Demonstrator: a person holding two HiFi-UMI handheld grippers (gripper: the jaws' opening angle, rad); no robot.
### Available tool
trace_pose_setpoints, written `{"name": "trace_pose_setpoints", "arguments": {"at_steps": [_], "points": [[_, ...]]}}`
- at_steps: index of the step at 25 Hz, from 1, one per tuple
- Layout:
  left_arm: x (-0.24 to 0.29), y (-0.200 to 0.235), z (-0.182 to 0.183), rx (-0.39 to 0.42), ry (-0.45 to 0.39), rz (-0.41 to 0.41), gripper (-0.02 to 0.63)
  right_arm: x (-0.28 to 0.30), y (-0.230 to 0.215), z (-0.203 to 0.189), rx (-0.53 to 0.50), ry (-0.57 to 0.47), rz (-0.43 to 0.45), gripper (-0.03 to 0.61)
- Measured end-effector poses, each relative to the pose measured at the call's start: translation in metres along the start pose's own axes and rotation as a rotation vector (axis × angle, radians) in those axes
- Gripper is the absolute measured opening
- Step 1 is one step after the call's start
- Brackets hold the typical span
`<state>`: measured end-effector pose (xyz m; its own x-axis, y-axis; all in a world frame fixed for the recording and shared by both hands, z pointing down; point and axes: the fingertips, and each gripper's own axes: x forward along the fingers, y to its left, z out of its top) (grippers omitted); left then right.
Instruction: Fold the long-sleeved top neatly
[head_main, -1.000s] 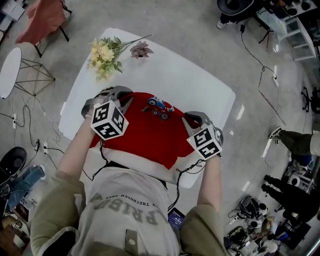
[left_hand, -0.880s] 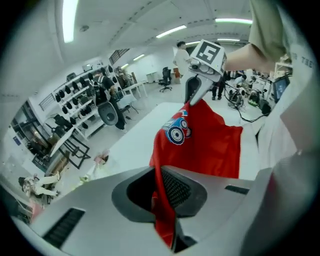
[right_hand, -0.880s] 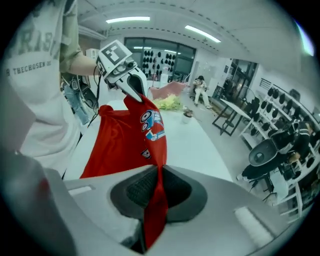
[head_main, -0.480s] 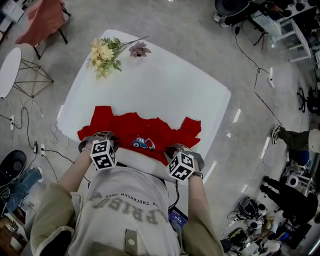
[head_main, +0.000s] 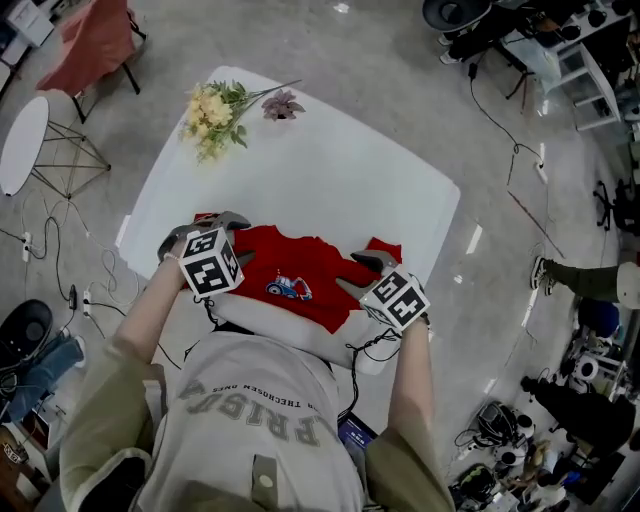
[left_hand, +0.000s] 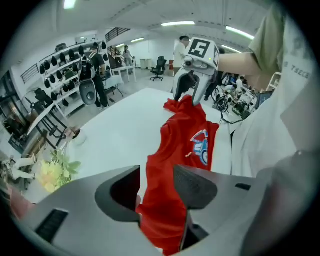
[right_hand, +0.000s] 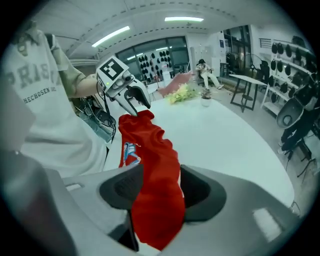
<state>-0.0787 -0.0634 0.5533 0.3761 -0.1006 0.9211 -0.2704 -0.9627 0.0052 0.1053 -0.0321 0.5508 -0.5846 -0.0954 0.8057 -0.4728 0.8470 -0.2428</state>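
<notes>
The red long-sleeved top (head_main: 310, 262), with a small car print, lies bunched across the white table (head_main: 330, 170) near its front edge. My left gripper (head_main: 240, 237) is over the top's left end and my right gripper (head_main: 355, 272) over its right end. Both pairs of jaws have just been opening. In the left gripper view the red cloth (left_hand: 185, 135) runs loosely between the parted jaws of the left gripper (left_hand: 156, 175), with the right gripper (left_hand: 190, 92) at its far end. The right gripper view shows the same: cloth (right_hand: 152, 145) slack inside the right gripper (right_hand: 160, 182).
A bunch of yellow flowers (head_main: 215, 108) and a pink one (head_main: 283, 100) lie at the table's far left corner. A chair draped in reddish cloth (head_main: 85, 40) and a small round table (head_main: 20, 140) stand on the floor to the left. Cables trail over the floor.
The top went from held up and spread to lying on the table. Both grippers then moved from the near edge out over its ends, and their jaws stand apart.
</notes>
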Motion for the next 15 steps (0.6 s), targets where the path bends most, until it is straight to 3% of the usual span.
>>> {"name": "trace_pose_setpoints", "arguments": {"at_steps": [4, 8, 11, 12, 13, 15], "points": [[0.038, 0.022, -0.006, 0.146, 0.153, 0.02, 0.207, 0.038, -0.019, -0.017, 0.015, 0.13, 0.054, 0.219], [0.063, 0.012, -0.021, 0.134, 0.249, -0.099, 0.197, 0.056, -0.024, -0.03, 0.045, 0.202, 0.112, 0.218], [0.065, 0.007, -0.022, 0.121, 0.221, -0.131, 0.069, 0.052, -0.027, -0.028, 0.05, 0.183, 0.109, 0.172], [0.062, 0.008, -0.02, 0.125, 0.196, -0.119, 0.026, 0.048, -0.029, -0.026, 0.044, 0.166, 0.089, 0.101], [0.059, 0.011, -0.017, 0.127, 0.169, -0.099, 0.021, 0.043, -0.031, -0.023, 0.038, 0.146, 0.064, 0.048], [0.052, 0.018, -0.014, 0.114, 0.123, -0.061, 0.018, 0.032, -0.035, -0.018, 0.036, 0.102, 0.018, 0.02]]}}
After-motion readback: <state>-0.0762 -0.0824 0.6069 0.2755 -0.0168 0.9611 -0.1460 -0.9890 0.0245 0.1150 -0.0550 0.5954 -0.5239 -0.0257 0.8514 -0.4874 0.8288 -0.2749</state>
